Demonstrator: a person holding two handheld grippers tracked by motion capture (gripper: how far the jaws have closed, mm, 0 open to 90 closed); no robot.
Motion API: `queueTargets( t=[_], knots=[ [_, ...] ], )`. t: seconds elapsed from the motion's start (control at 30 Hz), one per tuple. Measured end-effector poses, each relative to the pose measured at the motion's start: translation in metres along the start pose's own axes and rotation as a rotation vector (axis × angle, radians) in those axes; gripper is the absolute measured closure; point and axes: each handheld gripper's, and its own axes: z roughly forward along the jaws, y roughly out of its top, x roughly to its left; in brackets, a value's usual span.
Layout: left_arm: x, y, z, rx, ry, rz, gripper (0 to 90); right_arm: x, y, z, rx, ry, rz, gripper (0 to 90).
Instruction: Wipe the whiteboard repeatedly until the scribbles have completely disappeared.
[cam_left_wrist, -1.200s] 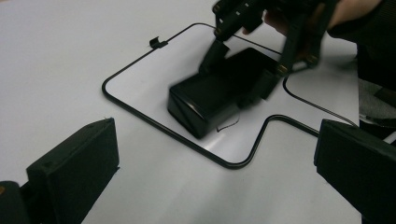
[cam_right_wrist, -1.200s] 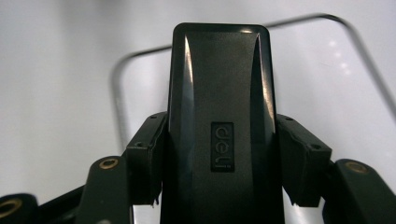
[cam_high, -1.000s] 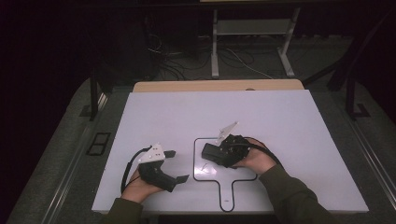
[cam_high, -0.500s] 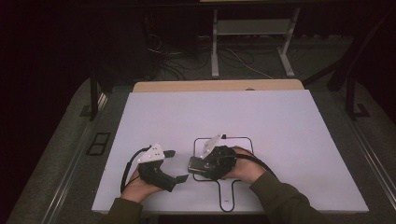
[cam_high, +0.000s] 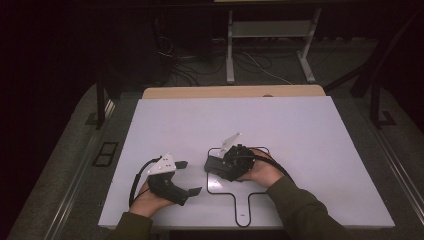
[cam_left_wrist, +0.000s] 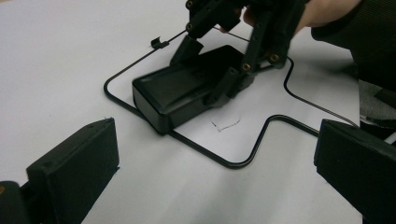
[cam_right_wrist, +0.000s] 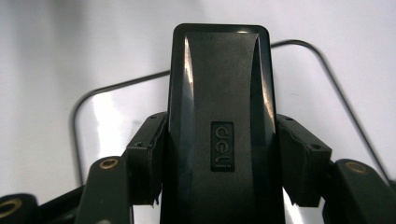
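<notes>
Since a second ago, we see the right gripper (cam_high: 212, 165) has slid left across the lower middle of the high view, carrying the black box (cam_left_wrist: 180, 91) with it; its jaws are clamped on the box's long sides. We find the box low over the black outline (cam_high: 227, 187) drawn on the white table (cam_high: 300, 130). Our left gripper (cam_high: 189, 176) rests at lower left, jaws apart around nothing.
</notes>
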Motion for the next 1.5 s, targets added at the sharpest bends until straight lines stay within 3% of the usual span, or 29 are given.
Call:
queueTargets(
  t=[0.17,0.27,0.37,0.53,0.67,0.8,0.97,1.07,1.13,1.4,1.5],
  knots=[
    [0.000,0.000,0.000,-0.002,0.002,-0.005,0.0,0.029,0.008,0.003,0.007,0.070,-0.095,38.8],
    [0.000,0.000,-0.001,-0.002,0.002,-0.004,0.0,0.036,0.009,0.003,0.009,0.091,-0.100,38.9],
    [-0.001,0.000,-0.001,-0.002,0.002,-0.003,0.0,0.027,0.008,0.002,0.006,0.068,-0.073,38.8],
    [0.000,0.000,0.000,0.003,0.001,-0.005,0.0,-0.002,-0.002,-0.003,0.010,-0.018,0.007,38.9],
    [0.000,0.000,0.001,0.001,0.000,-0.002,0.0,-0.015,-0.007,-0.004,0.003,-0.036,0.043,38.8],
    [0.000,0.000,0.000,0.002,0.001,-0.002,0.0,-0.004,-0.003,-0.002,0.006,-0.006,0.006,38.8],
    [0.000,0.000,-0.001,-0.001,0.002,-0.004,0.0,0.027,0.008,0.002,0.012,0.056,-0.090,38.8],
    [0.000,0.000,0.000,0.000,0.002,-0.003,0.0,0.037,0.010,0.002,0.016,0.081,-0.098,38.8],
    [-0.001,0.000,-0.001,0.000,0.002,-0.001,0.0,0.033,0.009,0.002,0.015,0.080,-0.085,38.8],
    [0.000,0.000,-0.001,-0.002,0.002,-0.002,0.0,-0.012,-0.007,-0.007,0.028,-0.064,0.043,38.8],
    [0.000,0.000,0.000,0.000,0.002,0.000,0.0,-0.020,-0.013,-0.009,0.019,-0.061,0.094,38.8]
  ],
)
